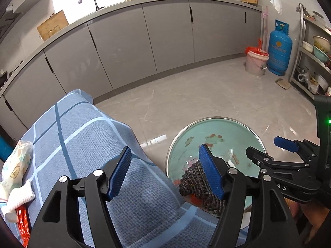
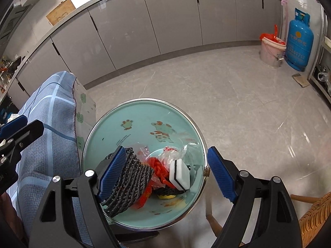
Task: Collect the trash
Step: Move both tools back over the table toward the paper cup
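A teal enamel basin (image 2: 142, 111) stands beside the table covered with a blue checked cloth (image 1: 82, 136). It holds a dark braided rope coil (image 2: 132, 177), a red plastic bag (image 2: 157, 165), clear plastic and a white-and-black sponge (image 2: 180, 173). My right gripper (image 2: 166, 149) hangs open above the basin, its left pad over the rope and its right pad outside the rim. My left gripper (image 1: 165, 150) is open over the cloth's edge, nothing between its pads. A tissue packet (image 1: 16, 163), a white scrap (image 1: 18, 196) and a red wrapper (image 1: 22, 223) lie on the cloth.
Grey cabinets (image 1: 165, 37) run along the back under a counter. A pink bucket with a red bag (image 1: 256, 62) and a blue gas cylinder (image 1: 279, 47) stand on the floor at the right, near a metal shelf rack (image 1: 310, 55). A wicker chair (image 2: 314, 212) is beside the basin.
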`<move>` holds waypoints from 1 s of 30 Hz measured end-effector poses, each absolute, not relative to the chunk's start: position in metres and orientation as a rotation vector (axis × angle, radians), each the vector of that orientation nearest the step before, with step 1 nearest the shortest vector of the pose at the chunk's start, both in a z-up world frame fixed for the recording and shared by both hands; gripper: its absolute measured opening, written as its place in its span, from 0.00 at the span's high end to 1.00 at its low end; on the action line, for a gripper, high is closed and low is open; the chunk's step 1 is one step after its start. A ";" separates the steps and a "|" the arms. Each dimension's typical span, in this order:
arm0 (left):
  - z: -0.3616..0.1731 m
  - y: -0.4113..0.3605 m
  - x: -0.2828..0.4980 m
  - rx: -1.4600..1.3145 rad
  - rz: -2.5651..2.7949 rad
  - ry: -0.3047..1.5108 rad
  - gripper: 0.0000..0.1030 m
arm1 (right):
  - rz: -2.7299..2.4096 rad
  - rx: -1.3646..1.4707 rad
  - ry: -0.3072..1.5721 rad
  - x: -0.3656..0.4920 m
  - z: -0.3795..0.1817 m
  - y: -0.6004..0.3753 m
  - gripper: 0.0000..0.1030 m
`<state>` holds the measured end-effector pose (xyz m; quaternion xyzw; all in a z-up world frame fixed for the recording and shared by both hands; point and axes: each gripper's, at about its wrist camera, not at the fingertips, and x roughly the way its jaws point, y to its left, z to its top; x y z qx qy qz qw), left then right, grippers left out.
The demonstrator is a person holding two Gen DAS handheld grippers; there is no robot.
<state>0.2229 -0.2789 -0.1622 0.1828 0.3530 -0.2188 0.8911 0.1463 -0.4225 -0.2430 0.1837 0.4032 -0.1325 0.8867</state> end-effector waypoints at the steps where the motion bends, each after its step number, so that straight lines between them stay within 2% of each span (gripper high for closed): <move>1: -0.162 -0.277 0.224 0.377 -0.448 0.734 0.34 | -0.274 0.382 0.837 0.146 -0.242 -0.421 0.22; 10: -0.147 -0.248 0.227 0.336 -0.394 0.722 0.31 | -0.243 0.361 0.821 0.150 -0.227 -0.404 0.18; 12: -0.144 -0.242 0.228 0.328 -0.382 0.715 0.26 | -0.232 0.351 0.817 0.153 -0.223 -0.398 0.18; 19: -0.133 -0.219 0.225 0.307 -0.348 0.700 0.26 | -0.200 0.318 0.805 0.161 -0.207 -0.377 0.18; 24: -0.118 -0.192 0.221 0.289 -0.308 0.676 0.17 | -0.169 0.297 0.788 0.164 -0.192 -0.358 0.17; 30: -0.096 -0.129 0.214 0.256 -0.206 0.643 0.11 | -0.098 0.262 0.751 0.174 -0.168 -0.321 0.15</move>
